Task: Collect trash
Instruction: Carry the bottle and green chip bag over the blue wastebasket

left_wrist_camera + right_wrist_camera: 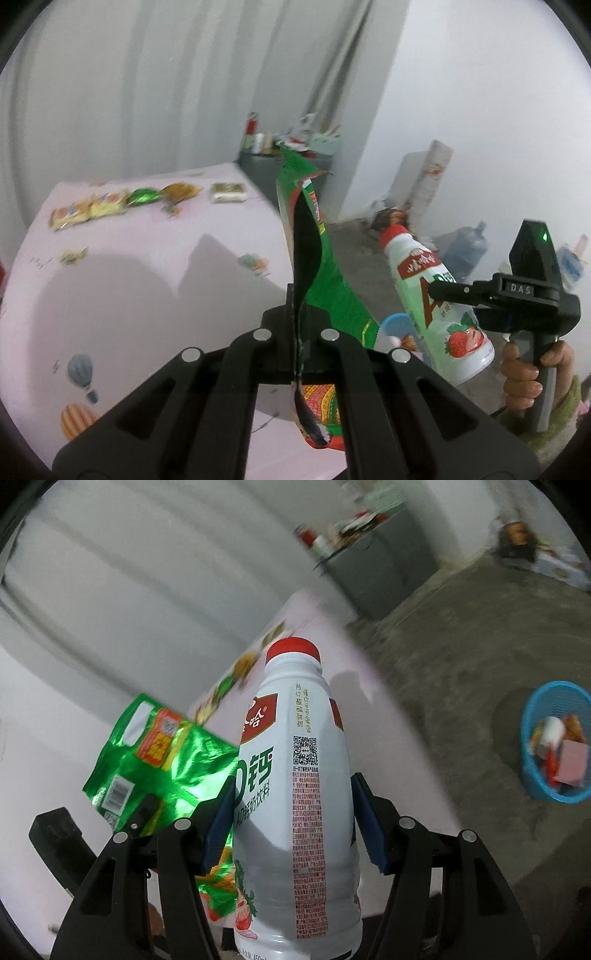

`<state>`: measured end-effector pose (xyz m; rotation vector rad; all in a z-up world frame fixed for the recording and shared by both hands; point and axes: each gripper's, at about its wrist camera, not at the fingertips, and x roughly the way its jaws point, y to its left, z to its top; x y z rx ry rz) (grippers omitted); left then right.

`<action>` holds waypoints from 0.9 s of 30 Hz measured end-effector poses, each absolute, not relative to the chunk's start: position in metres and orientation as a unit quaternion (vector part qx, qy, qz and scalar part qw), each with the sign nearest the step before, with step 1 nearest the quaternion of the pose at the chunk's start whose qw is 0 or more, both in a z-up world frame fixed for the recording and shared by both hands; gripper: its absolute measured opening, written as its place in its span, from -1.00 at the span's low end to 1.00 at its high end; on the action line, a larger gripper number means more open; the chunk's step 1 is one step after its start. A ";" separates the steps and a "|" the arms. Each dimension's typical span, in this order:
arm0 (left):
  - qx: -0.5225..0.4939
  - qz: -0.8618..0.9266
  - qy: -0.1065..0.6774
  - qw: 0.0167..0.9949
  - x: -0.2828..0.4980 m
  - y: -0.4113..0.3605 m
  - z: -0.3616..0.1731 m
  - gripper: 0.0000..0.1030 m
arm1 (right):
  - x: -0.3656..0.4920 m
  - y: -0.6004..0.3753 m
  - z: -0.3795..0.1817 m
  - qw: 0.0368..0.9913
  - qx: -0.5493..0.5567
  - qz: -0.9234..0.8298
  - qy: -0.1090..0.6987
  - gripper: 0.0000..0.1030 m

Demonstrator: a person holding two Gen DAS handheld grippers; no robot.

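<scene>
My left gripper (297,314) is shut on a green foil snack bag (325,280), which stands edge-on above the pink tablecloth (147,280). The same green bag (162,760) shows at the left of the right wrist view. My right gripper (295,812) is shut on a white drink bottle (295,775) with a red cap, its blue pads (218,827) pressing both sides. In the left wrist view that bottle (439,306) hangs to the right, off the table edge, with the right gripper (458,291) held by a hand. A blue trash basket (532,775) with several wrappers stands on the floor, right.
Several snack wrappers (110,206) lie in a row along the far side of the table. A grey cabinet (384,568) with clutter on top stands behind the table. A large water jug (469,251) and boxes sit by the wall on the concrete floor.
</scene>
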<state>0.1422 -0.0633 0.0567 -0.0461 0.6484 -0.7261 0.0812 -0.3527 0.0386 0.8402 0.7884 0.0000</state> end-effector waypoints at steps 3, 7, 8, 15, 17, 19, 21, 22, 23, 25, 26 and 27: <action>-0.026 -0.390 0.305 0.869 0.139 -0.085 0.069 -1.00 | 0.043 -0.384 0.043 0.840 0.414 -0.053 0.346 0.16; -0.019 -0.455 0.307 0.836 0.137 -0.134 0.081 -1.00 | -0.018 -0.430 0.039 0.831 0.442 -0.137 0.308 0.16; -0.014 -0.465 0.311 0.829 0.137 -0.145 0.081 -1.00 | -0.036 -0.443 0.036 0.826 0.450 -0.164 0.297 0.16; 0.065 -0.539 0.347 0.765 0.123 -0.276 0.057 -1.00 | -0.115 -0.497 0.000 0.783 0.500 -0.264 0.259 0.16; 0.091 -0.554 0.367 0.742 0.117 -0.319 0.039 -1.00 | -0.128 -0.506 -0.015 0.772 0.515 -0.274 0.254 0.16; 0.113 -0.560 0.385 0.725 0.110 -0.355 0.020 -1.00 | -0.137 -0.518 -0.033 0.758 0.532 -0.284 0.249 0.16; 0.134 -0.559 0.400 0.714 0.105 -0.387 0.000 -1.00 | -0.139 -0.530 -0.052 0.745 0.545 -0.294 0.248 0.16; 0.146 -0.560 0.411 0.704 0.104 -0.408 -0.014 -1.00 | -0.142 -0.534 -0.057 0.740 0.551 -0.297 0.249 0.16; 0.154 -0.558 0.421 0.698 0.102 -0.422 -0.025 -1.00 | -0.141 -0.538 -0.066 0.734 0.557 -0.299 0.249 0.16; 0.166 -0.558 0.445 0.680 0.102 -0.452 -0.052 -1.00 | -0.142 -0.542 -0.078 0.725 0.566 -0.302 0.249 0.16; 0.171 -0.557 0.457 0.672 0.101 -0.467 -0.065 -1.00 | -0.141 -0.546 -0.082 0.722 0.569 -0.304 0.250 0.16; 0.174 -0.555 0.469 0.664 0.102 -0.482 -0.078 -1.00 | -0.141 -0.551 -0.087 0.720 0.570 -0.304 0.252 0.16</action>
